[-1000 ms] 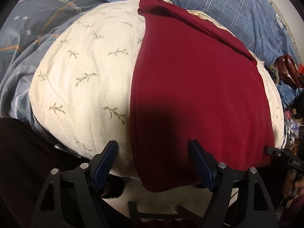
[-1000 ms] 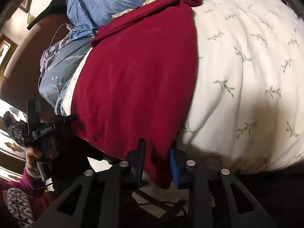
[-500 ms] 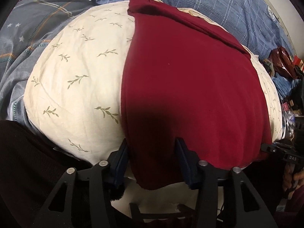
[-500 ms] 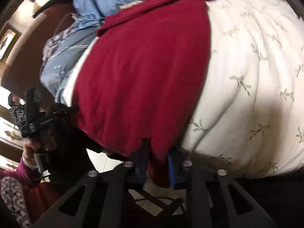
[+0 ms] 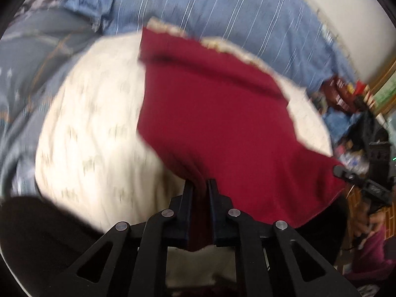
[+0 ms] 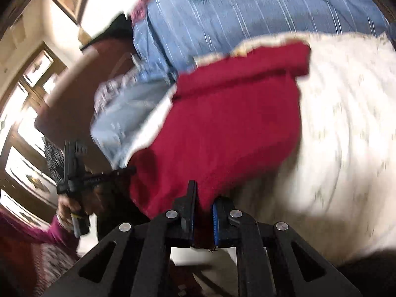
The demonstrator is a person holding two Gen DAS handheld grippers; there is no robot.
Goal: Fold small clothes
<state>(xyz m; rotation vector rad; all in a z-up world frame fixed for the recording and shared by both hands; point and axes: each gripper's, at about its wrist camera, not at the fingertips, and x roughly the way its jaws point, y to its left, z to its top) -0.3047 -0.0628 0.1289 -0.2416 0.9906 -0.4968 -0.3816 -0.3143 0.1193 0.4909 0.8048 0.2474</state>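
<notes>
1. On the near edge of the cream leaf-print pillow [image 5: 99,128], toward its left, my left gripper [image 5: 200,193] is clamped tight on the near hem of the red garment [image 5: 210,113], cloth bunched between the jaws

2. Across the middle, the garment lies spread on the pillow's right half, its far edge rolled over at the pillow's far edge against the blue striped bedding [image 5: 222,12]; the near hem is pulled up into a taut ridge between my two grips

3. At the near edge further right, my right gripper [image 6: 202,198] is likewise closed hard on the hem's other corner, red fabric pinched between the blue pads

4. My worry: each grip looks like a thin bite of hem, so a quick pull could slip one corner free and skew the fold; uneven lifting would drag the cloth sideways off the pillow's right edge

5. It reads as soft, floppy knit, deep red, plain; blur hides finer detail
</notes>
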